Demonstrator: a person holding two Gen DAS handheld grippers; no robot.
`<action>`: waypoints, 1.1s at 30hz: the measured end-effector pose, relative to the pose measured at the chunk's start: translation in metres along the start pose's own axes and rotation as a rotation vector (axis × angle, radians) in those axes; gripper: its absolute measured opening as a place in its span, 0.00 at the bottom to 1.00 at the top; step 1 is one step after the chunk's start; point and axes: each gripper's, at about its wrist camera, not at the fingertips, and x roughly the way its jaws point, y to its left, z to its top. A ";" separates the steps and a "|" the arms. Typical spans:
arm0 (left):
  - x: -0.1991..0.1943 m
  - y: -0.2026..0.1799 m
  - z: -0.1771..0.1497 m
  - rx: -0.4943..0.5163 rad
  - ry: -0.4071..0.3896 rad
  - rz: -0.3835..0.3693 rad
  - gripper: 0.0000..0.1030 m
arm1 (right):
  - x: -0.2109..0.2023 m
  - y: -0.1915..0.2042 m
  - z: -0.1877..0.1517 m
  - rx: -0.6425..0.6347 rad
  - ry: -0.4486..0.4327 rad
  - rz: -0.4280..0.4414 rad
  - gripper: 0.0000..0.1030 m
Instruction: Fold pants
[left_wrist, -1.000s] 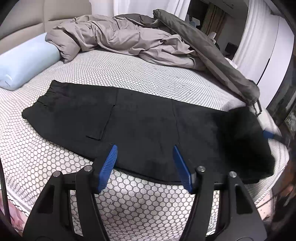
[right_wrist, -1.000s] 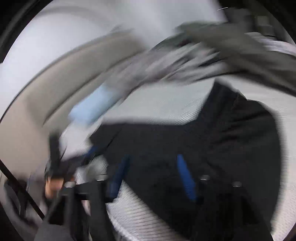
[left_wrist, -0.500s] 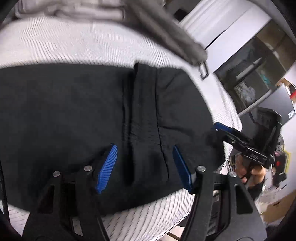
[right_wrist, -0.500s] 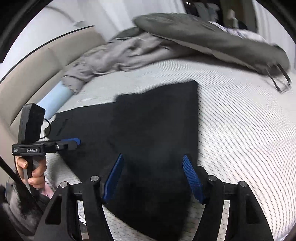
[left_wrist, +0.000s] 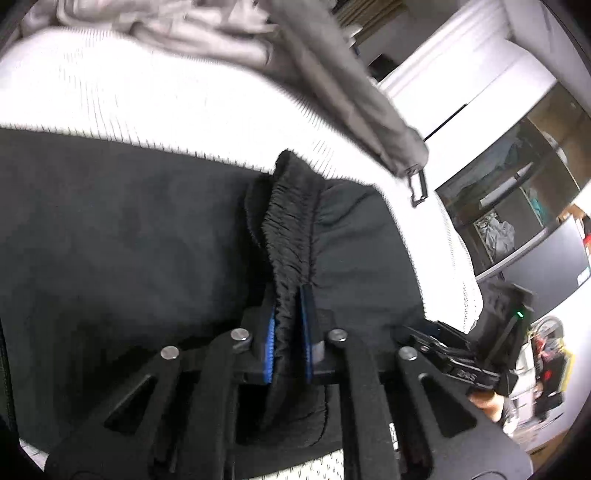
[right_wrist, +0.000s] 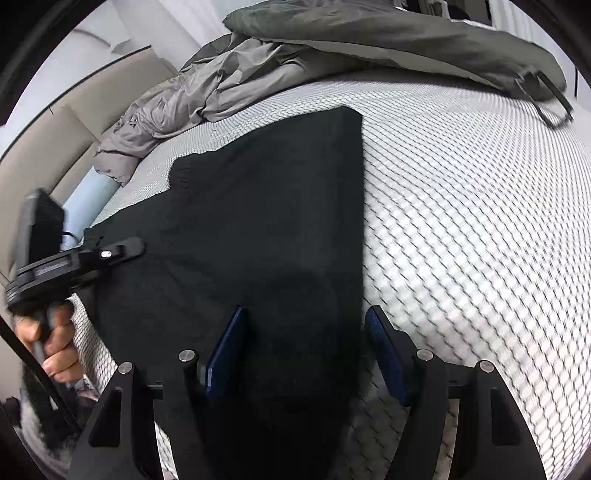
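Pinching the pants' (left_wrist: 110, 236) waistband (left_wrist: 291, 236) now, left hand-held gripper (left_wrist: 288, 332) just snapped shut; right hand-held gripper (right_wrist: 306, 354) gapes wide over the hem, so lifting's next.

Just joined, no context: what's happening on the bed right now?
A person is folding black pants laid flat on a bed, a handheld gripper in each hand. The left gripper has just closed and is pinching the gathered waistband. The right gripper hangs open over the pants' other end, straddling its side edge, gripping nothing yet. A grey duvet lies bunched behind.
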 end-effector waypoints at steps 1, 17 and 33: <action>-0.013 0.000 0.000 0.003 -0.031 -0.002 0.07 | 0.002 0.004 0.002 -0.008 0.002 0.004 0.66; -0.070 0.059 -0.024 -0.032 -0.060 0.274 0.22 | -0.002 0.032 -0.010 0.027 0.027 0.191 0.68; -0.106 -0.008 -0.054 0.286 -0.149 0.326 0.48 | -0.037 0.062 -0.013 -0.095 -0.130 0.067 0.31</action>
